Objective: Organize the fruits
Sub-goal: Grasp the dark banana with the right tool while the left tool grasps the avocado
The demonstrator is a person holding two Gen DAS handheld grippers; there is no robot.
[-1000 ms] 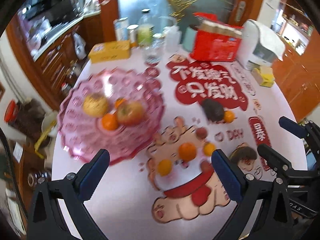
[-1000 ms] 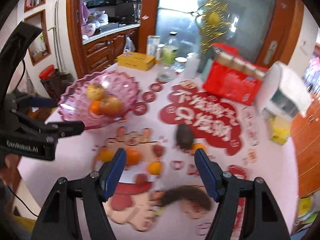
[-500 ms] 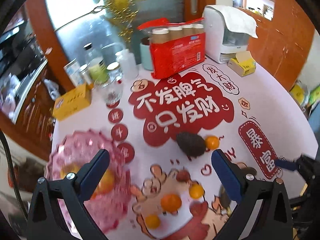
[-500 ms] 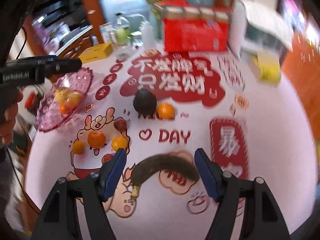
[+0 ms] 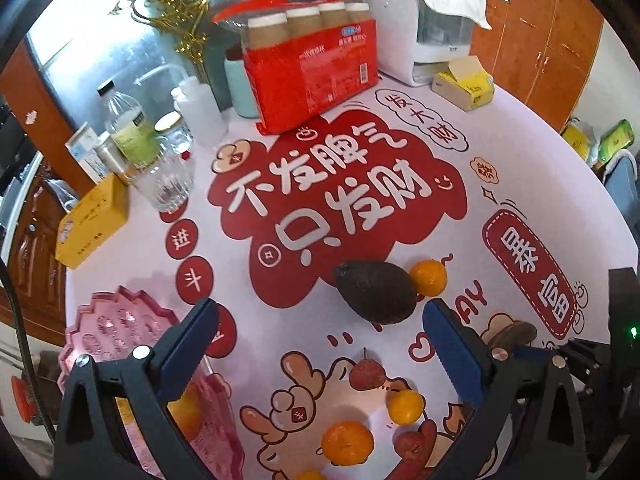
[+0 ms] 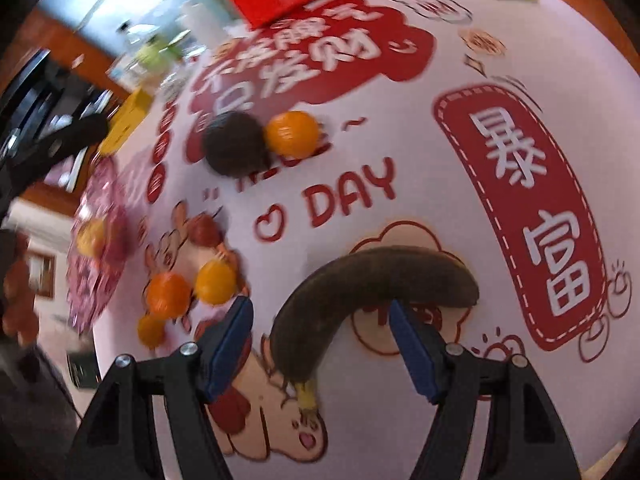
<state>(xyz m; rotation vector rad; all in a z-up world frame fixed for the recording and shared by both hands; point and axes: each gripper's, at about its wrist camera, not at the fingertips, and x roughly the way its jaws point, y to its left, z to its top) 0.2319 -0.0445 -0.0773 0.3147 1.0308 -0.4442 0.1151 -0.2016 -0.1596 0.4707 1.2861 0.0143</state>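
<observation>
Right wrist view: the right gripper (image 6: 320, 340) has its jaws spread fairly wide, just been opening a bit more, with a very dark banana (image 6: 360, 292) lying on the table (image 6: 500, 20) between them, pads not pressing it. Further off, an avocado (image 6: 236, 144) sits touching an orange (image 6: 292, 134), and more small oranges (image 6: 214, 282) sit near the pink bowl (image 6: 96, 248). Left wrist view: the left gripper (image 5: 320, 344) hangs open and empty above the table, with the avocado (image 5: 374, 292) just ahead.
</observation>
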